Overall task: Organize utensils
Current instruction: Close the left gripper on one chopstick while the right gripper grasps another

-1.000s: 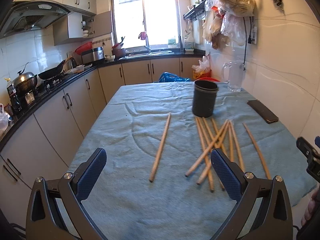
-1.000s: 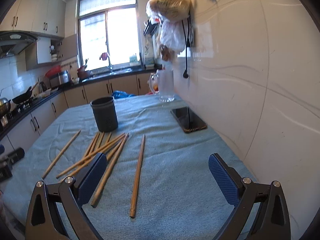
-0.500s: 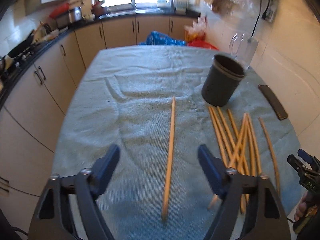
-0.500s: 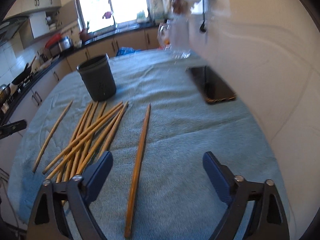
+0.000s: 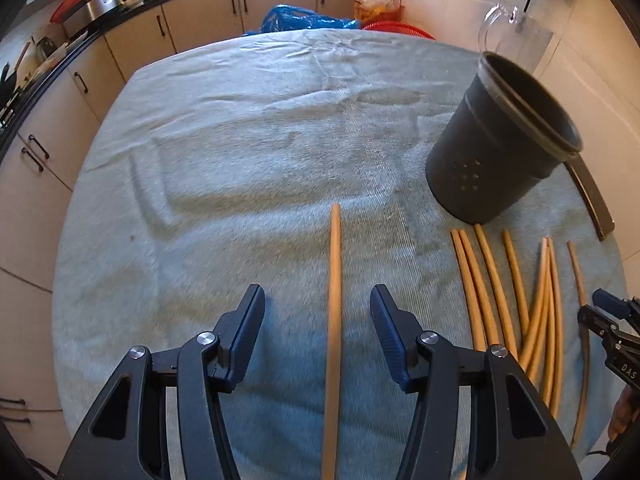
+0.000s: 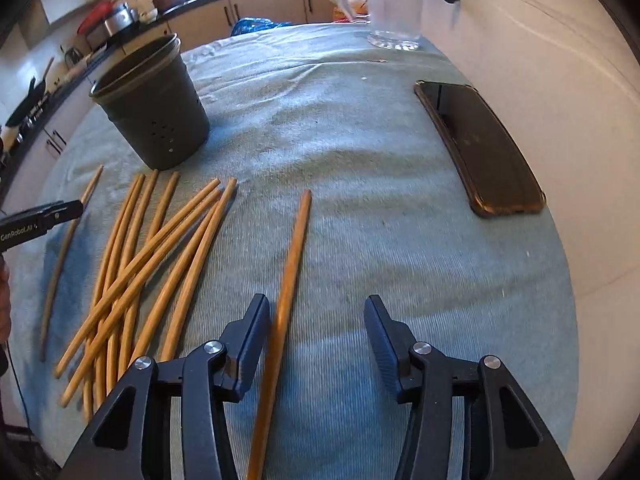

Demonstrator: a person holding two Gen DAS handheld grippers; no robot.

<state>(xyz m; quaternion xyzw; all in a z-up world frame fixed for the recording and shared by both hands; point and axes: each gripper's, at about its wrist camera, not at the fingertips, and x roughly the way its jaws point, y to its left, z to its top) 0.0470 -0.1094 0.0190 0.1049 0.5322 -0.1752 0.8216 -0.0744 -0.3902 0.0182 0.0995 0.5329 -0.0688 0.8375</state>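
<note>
Wooden chopsticks lie on a blue-grey cloth. My left gripper (image 5: 318, 312) straddles a lone chopstick (image 5: 334, 300); its jaws are closing, and the pads stand clear of the stick on both sides. My right gripper (image 6: 316, 320) hangs over another lone chopstick (image 6: 286, 292), which lies just inside the left finger (image 6: 250, 336); these jaws are closing too, without pressing it. A pile of several chopsticks (image 6: 152, 264) lies between the two hands, also seen as the pile (image 5: 516, 300). A dark holder cup (image 5: 504, 148) stands upright behind the pile, the same cup (image 6: 154, 108).
A black phone (image 6: 484, 148) lies near the white wall on the right. A glass jug (image 6: 394, 4) stands at the table's far end. Kitchen cabinets (image 5: 200, 20) and a counter run behind and to the left. The other hand's gripper (image 5: 612, 332) shows at the right edge.
Both grippers came forward and down over the table, tilting steeply. Each now has a lone chopstick between its fingers. Both pairs of jaws have narrowed from wide open.
</note>
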